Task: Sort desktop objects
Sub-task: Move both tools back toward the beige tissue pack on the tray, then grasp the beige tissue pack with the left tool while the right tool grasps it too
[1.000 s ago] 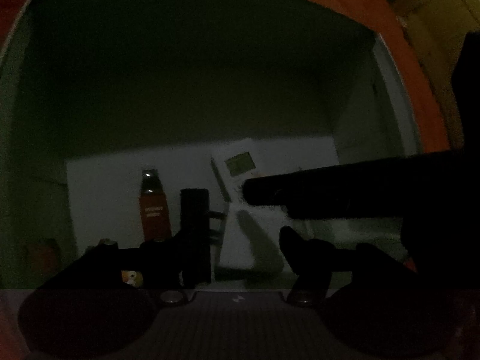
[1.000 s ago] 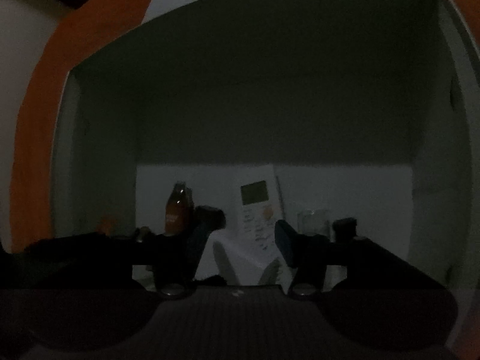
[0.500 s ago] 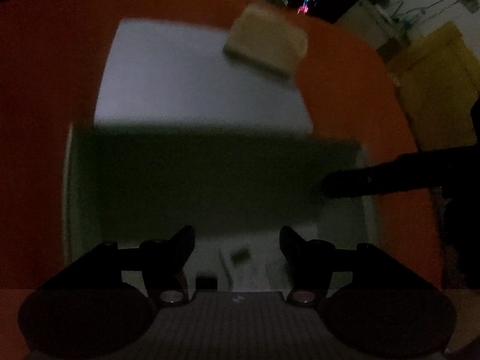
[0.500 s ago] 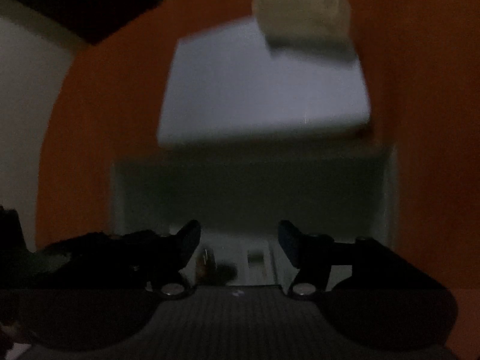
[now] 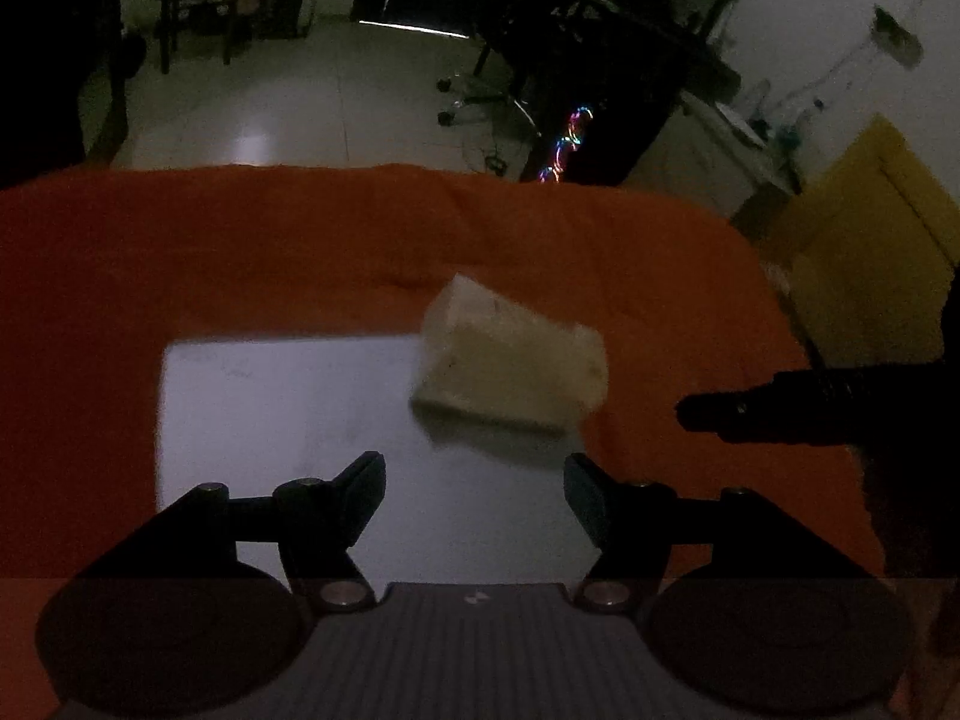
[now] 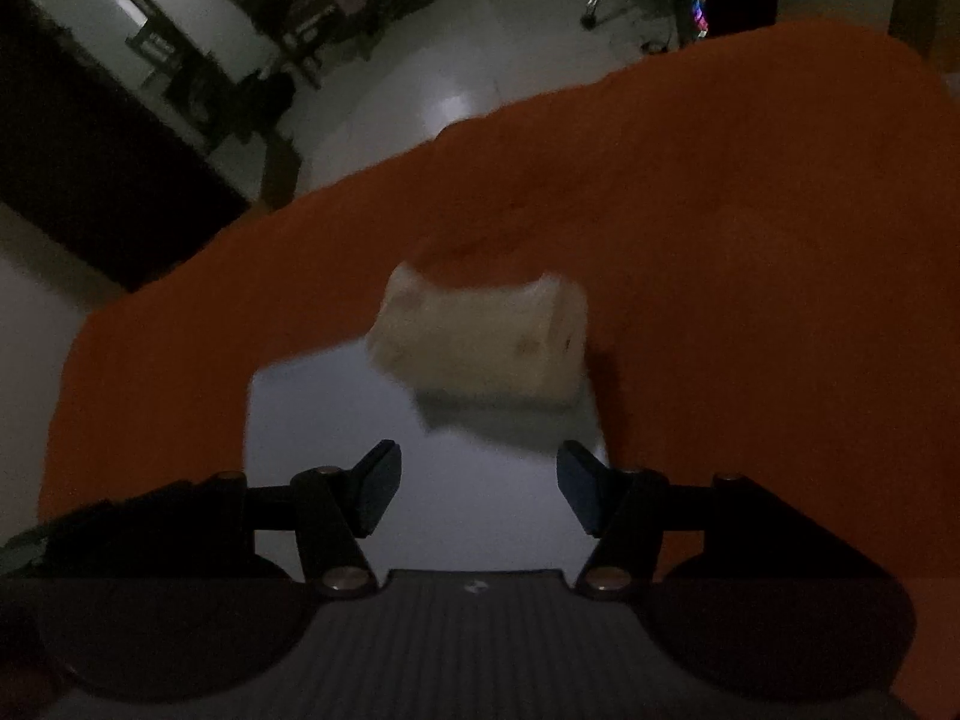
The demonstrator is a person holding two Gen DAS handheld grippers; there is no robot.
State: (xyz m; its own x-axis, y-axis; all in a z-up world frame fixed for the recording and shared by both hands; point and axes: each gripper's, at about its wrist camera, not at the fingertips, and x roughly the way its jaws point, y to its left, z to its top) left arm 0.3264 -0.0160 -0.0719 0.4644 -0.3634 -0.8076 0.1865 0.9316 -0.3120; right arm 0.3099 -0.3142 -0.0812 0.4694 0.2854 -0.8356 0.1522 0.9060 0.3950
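A cream, soft-looking pack (image 5: 510,369) lies on the far right corner of a white flat lid (image 5: 270,420) on the orange cloth. It also shows in the right wrist view (image 6: 486,339), on the lid (image 6: 336,438). My left gripper (image 5: 474,495) is open and empty above the lid's near part. My right gripper (image 6: 477,489) is open and empty, also above the lid. The right gripper's dark body (image 5: 780,411) reaches in from the right in the left wrist view. The box with the sorted items is out of view.
The orange cloth (image 5: 240,252) covers the table around the lid. Beyond the table's far edge lie a pale tiled floor (image 5: 270,102), chairs, a dark desk with coloured lights (image 5: 564,144) and a yellow cabinet (image 5: 870,240).
Both grippers have risen out of the white box and tilted up. The box interior with the remote, bottle and dark items has dropped out of view; the lid and cream pack now fill the view.
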